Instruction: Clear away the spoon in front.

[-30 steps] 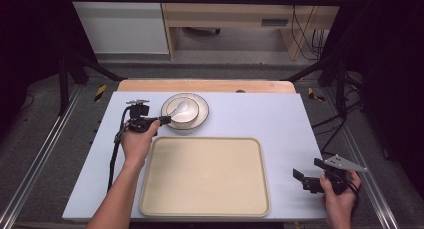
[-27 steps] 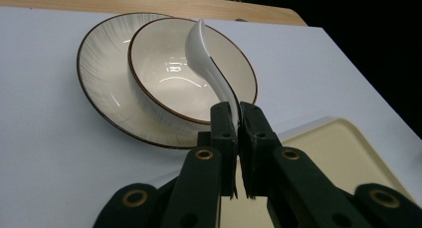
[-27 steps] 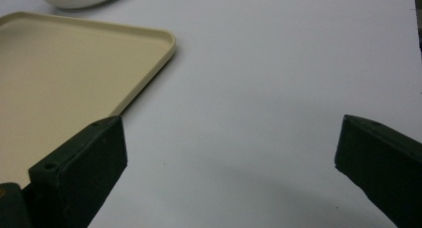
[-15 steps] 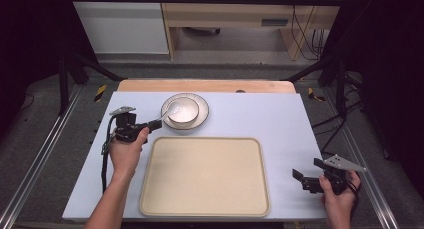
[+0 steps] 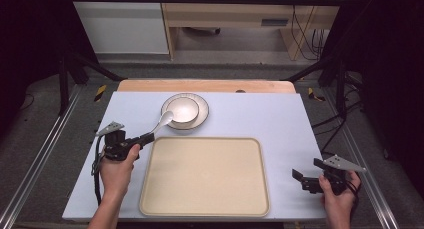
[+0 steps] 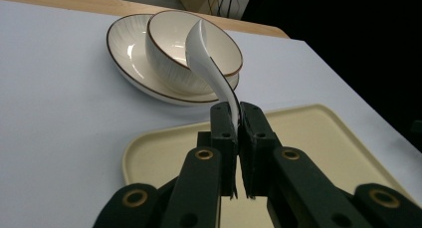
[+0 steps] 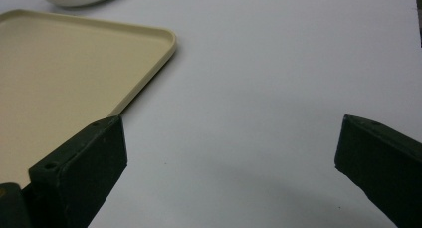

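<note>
High view: left tongs (image 5: 148, 137) grip spoon (image 5: 163, 121) beside tray (image 5: 150, 159) edge.

Lab (black frame (image 5: 70, 64), trailing cables (image 5: 305, 31))

A tray (image 5: 205, 176) lies on the near middle of the table (image 5: 280, 119). Beyond its far edge stands a plate (image 5: 202, 114) with a bowl (image 5: 182, 109) in it. The left gripper (image 5: 148, 138) sits at the tray's far left corner, clamping a spoon (image 5: 163, 121) that reaches toward the bowl's near left side. The right gripper (image 5: 298, 178) rests right of the tray, near the table's near edge.
</note>
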`<state>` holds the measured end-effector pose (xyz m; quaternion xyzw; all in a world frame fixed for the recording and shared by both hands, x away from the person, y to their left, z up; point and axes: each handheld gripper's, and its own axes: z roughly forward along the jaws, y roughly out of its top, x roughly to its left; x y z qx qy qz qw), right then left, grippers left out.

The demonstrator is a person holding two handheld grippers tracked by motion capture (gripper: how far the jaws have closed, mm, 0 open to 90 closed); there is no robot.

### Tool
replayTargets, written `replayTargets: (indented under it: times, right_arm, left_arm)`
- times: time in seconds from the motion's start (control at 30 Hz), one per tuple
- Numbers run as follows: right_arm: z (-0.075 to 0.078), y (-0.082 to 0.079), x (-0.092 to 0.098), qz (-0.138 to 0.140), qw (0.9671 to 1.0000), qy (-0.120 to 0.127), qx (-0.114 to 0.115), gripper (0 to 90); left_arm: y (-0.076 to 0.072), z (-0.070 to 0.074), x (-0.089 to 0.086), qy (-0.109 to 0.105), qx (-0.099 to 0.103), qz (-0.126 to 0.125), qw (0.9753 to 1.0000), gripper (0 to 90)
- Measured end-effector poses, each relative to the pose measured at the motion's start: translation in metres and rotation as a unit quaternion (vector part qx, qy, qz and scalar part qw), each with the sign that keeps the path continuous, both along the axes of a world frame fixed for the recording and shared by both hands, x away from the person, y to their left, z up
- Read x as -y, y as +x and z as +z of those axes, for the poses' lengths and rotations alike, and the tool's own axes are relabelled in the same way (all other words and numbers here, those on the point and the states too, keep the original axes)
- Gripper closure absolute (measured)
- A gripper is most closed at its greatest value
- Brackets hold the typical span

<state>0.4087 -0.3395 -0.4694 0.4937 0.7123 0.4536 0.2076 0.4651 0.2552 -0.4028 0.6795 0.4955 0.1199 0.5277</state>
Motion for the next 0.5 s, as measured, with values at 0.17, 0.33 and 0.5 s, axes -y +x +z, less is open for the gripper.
replayTargets:
  times: [0.17, 0.33, 0.5]
  right_arm:
    - [0.0, 0.0, -0.001, -0.002, 1.0, 0.0, 0.0, 0.5]
    - [0.0, 0.0, -0.001, 0.001, 1.0, -0.001, 0.0, 0.5]
    - [0.0, 0.0, 0.0, 0.0, 1.0, -0.001, -0.001, 0.5]
  left_arm:
    - [-0.013, -0.006, -0.001, -0.007, 0.004, 0.001, 1.0, 85.7]
    - [-0.021, -0.015, -0.004, -0.01, 0.002, 0.007, 0.9999, 85.7]
    - [-0.03, -0.026, -0.007, -0.013, 0.001, 0.015, 0.9998, 85.7]
